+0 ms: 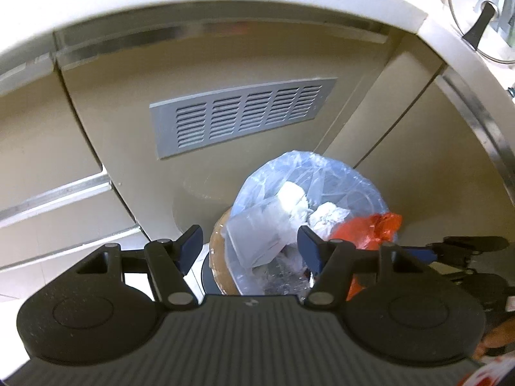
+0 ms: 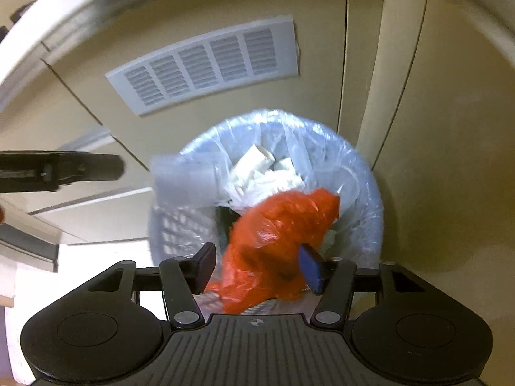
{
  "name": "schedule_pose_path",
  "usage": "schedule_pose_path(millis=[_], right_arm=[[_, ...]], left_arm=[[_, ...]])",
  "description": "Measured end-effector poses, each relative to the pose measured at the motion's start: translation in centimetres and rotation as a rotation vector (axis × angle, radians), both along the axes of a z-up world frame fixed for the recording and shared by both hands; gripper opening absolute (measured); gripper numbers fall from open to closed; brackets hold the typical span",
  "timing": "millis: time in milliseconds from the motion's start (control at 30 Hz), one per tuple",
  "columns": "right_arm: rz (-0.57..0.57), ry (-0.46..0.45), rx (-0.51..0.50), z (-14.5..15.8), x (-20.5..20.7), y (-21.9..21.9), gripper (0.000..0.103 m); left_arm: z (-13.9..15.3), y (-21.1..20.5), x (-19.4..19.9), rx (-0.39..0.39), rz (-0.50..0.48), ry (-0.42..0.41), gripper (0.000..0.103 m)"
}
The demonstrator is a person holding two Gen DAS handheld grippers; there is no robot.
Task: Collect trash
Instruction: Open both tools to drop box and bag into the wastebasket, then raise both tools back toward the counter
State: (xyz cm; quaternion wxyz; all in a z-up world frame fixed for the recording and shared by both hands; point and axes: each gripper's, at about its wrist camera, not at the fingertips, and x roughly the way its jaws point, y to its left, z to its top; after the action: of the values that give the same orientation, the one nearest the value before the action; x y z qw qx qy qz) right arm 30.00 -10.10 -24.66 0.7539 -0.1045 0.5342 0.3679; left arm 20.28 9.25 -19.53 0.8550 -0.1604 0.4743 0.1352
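Grippers: two, left gripper (image 1: 249, 252) and right gripper (image 2: 257, 270), both aimed down over one waste basket (image 2: 175, 234).
Basket: pale latticed plastic, lined with a clear bag (image 2: 360, 160), standing against a beige cabinet front that carries one grey vent grille (image 1: 241, 115).
Trash count: one red plastic bag (image 2: 280, 241); several crumpled white paper pieces (image 2: 267, 167), too bunched to number; one translucent sheet (image 2: 183, 180) at the rim.
Left gripper state: jaws spread wide, nothing between them.
Right gripper state: jaws parted; the red plastic bag hangs between them, its lower folds draping over the near rim; the blue right pad looks to touch it, the left pad stands clear.
Hard to make out: the right wrist view is motion-blurred; the basket's base is cut off behind the gripper body; a brown disc (image 1: 219, 257) beside the liner cannot be identified.
Also: one glass lid (image 1: 476, 22) on the counter, partly cropped.
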Motion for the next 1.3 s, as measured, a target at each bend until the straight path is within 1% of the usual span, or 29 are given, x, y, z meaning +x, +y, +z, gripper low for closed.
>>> schedule_pose_path(millis=[133,267,500,633,733,867,967,1067,1300], right_arm=[[-0.002,0.007,0.048,3.2,-0.3,-1.1,0.058],[-0.009,-0.009,0.096,6.6,-0.2,-2.0,0.058],[-0.026,-0.075,0.186,12.6,0.6,-3.5,0.059],[-0.052,-0.117,0.235,15.2,1.9,-4.3,0.059],[-0.079,-0.151,0.263,16.5,3.6,-4.7,0.059],[-0.129,-0.208,0.287,17.9,6.5,-5.3,0.06],[-0.171,-0.251,0.294,18.5,9.5,-6.3,0.062],[-0.224,-0.291,0.308,19.3,13.2,-7.5,0.065],[-0.304,-0.369,0.344,19.6,22.6,-9.1,0.066]], left_arm=[[1.8,-0.6,0.4,0.008,-0.019,-0.014,0.062],[4.1,-1.5,0.6,0.019,-0.036,-0.039,0.062],[8.3,-2.9,1.6,0.049,-0.068,-0.088,0.062],[10.7,-3.4,2.8,0.072,-0.088,-0.135,0.062],[12.3,-3.5,4.2,0.091,-0.101,-0.178,0.063],[13.7,-3.3,7.5,0.135,-0.119,-0.228,0.063],[14.8,-2.9,10.6,0.155,-0.133,-0.266,0.064],[15.5,-2.6,14.4,0.185,-0.151,-0.3,0.065],[16.2,-2.7,24.2,0.244,-0.199,-0.355,0.066]])
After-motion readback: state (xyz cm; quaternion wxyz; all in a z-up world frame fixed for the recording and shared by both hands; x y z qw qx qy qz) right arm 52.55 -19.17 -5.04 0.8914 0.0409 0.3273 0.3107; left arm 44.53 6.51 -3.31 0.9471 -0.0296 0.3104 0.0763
